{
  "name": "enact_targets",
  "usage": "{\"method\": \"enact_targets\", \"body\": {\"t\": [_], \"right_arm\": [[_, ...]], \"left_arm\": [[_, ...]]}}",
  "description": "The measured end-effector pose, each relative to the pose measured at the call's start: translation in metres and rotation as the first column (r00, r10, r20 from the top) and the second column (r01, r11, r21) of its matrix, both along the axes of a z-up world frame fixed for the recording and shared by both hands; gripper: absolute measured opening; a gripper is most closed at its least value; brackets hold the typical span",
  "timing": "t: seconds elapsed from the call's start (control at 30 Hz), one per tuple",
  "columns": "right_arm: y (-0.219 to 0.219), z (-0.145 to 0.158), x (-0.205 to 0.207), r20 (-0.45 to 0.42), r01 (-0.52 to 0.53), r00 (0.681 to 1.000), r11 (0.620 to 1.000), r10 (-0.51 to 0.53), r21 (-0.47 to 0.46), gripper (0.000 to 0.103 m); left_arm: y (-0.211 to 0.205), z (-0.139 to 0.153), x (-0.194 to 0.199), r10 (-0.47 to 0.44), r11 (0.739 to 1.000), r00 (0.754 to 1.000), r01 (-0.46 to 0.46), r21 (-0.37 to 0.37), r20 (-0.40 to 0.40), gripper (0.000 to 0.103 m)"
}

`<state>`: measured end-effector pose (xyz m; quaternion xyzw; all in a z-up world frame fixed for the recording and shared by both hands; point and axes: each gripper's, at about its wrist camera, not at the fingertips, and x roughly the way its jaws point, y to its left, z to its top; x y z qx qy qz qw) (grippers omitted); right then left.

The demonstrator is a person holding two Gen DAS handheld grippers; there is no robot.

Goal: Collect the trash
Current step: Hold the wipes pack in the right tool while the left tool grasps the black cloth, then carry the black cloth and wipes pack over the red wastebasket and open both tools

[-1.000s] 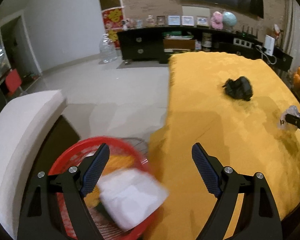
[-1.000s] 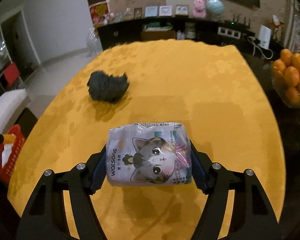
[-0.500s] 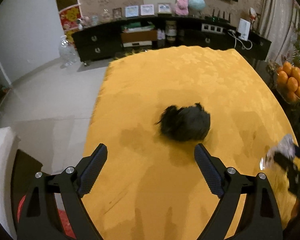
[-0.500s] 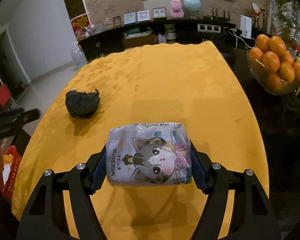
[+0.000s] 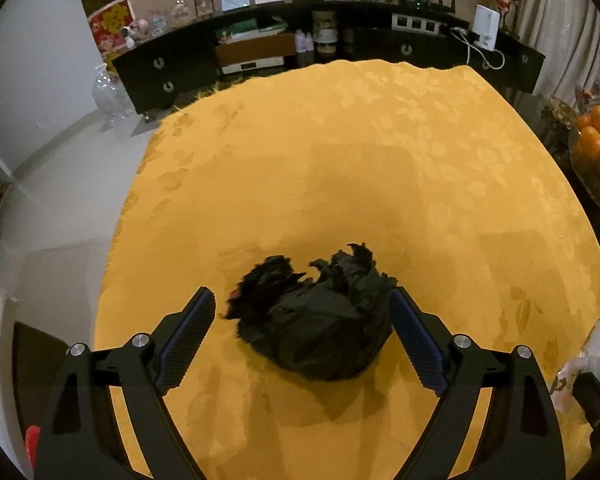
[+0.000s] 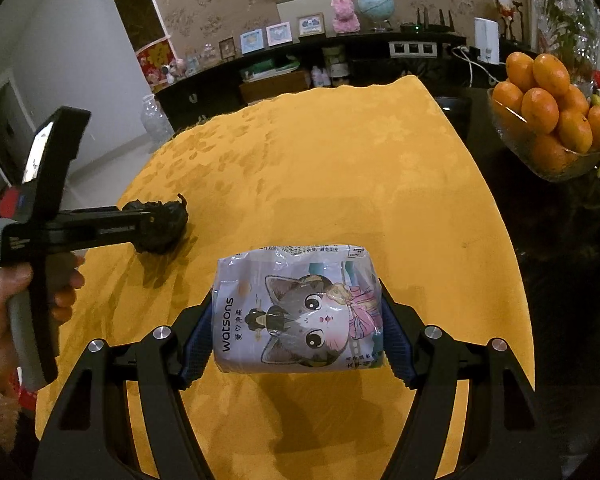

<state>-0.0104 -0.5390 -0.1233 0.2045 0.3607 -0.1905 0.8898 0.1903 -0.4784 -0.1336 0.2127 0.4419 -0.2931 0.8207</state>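
A second ago the left claw [image 5: 300, 332] hung over the red basket beside the surface with a white wad dropping from it; it has since swung across the yellow-clothed surface [image 5: 380, 168] and now straddles the crumpled black bag [image 5: 320, 320]. The right claw [image 6: 296, 332] has hardly shifted and carries the same cat-print tissue pack [image 6: 300, 308] as before.

The left claw is spread wide. The black bag lies directly between its two fingers. The right finger's pad [image 5: 416, 344] looks to be touching or just beside the bag's bulkier side, while the left finger [image 5: 186, 332] stands apart from the frayed, ragged edge that trails toward it. So the lump sits off-centre in the gap, toward the right finger. Its longer spread runs roughly across the gap, from finger to finger, which means closing will squeeze it along its length; being loose plastic, it should crumple rather than resist.

In the right wrist view the left claw reaches in from the left side, held by a hand [image 6: 24, 312], with its tips at the bag near the surface's left edge. The right claw pinches the tissue pack across its short sides, just above the cloth and well apart from the bag.

The left hand is plainly the one placed for this pick; the likely next step is to close on the bag.
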Motion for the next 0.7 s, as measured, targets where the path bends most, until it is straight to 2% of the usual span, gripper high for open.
{"method": "enact_targets", "body": {"t": [0.03,0.1,0.17,0.2,0.23,0.43,0.7], "right_arm": [[-0.001,-0.001,0.0,-0.001,0.0,1.0,1.0,0.0,0.005,0.068],[-0.002,-0.003,-0.001,-0.003,-0.001,1.0,1.0,0.001,0.018,0.068],[-0.003,-0.003,-0.001,-0.004,-0.002,1.0,1.0,0.002,0.025,0.068],[-0.003,-0.004,-0.001,-0.005,-0.002,1.0,1.0,0.002,0.029,0.068],[-0.004,-0.004,0.0,-0.006,-0.002,1.0,1.0,0.002,0.03,0.068],[-0.004,-0.004,0.001,-0.01,0.0,1.0,0.999,0.001,0.032,0.068],[0.003,-0.003,0.004,-0.017,-0.011,1.0,1.0,0.011,0.001,0.068]], "left_arm": [[-0.001,-0.002,0.001,-0.004,1.0,1.0,0.004,-0.003,-0.007,0.083],[-0.003,-0.006,0.002,-0.013,1.0,1.0,0.013,0.0,-0.025,0.063],[-0.003,-0.008,0.002,-0.013,1.0,0.999,0.013,-0.004,-0.035,0.055],[-0.002,-0.008,0.001,-0.022,1.0,0.999,0.021,-0.015,-0.036,0.044],[-0.002,-0.008,0.001,-0.03,0.999,0.998,0.03,-0.021,-0.048,0.04],[0.015,0.0,-0.009,-0.04,0.997,0.997,0.035,-0.072,-0.068,0.039],[0.056,0.026,-0.038,-0.05,0.992,0.999,0.05,-0.115,-0.001,0.039]]}}
